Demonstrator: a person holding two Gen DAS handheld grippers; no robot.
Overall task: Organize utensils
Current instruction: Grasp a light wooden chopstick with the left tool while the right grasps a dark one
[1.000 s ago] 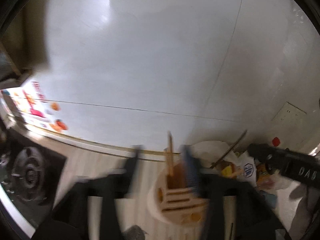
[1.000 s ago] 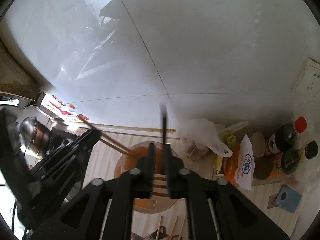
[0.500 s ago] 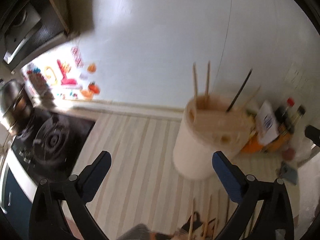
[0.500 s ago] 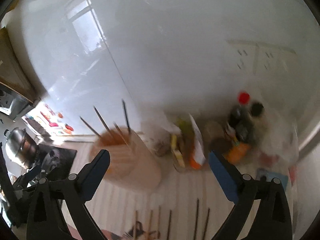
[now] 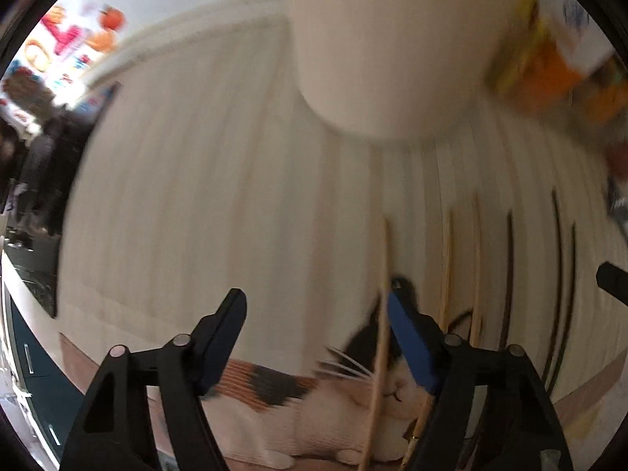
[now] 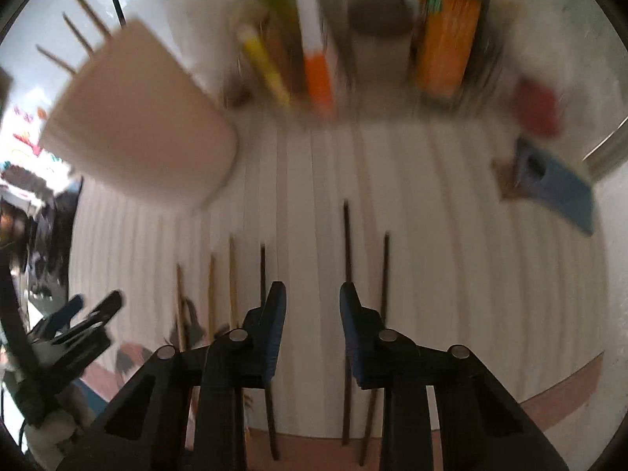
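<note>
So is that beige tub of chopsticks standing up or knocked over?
Upright. The beige holder stands on its base on the striped mat, and the chopsticks in it poke out of its top.

Both black grippers carry blue-padded jaws and silver pivot screws.

cat-print mat [image 5: 274,388], orange packets [image 6: 443,47], blue box [image 6: 557,188]

surface: striped counter mat [image 6: 451,235] | on it: chopsticks [image 6: 346,243] in a row, beige holder [image 6: 145,133], blue sponge [image 6: 557,184]
</note>
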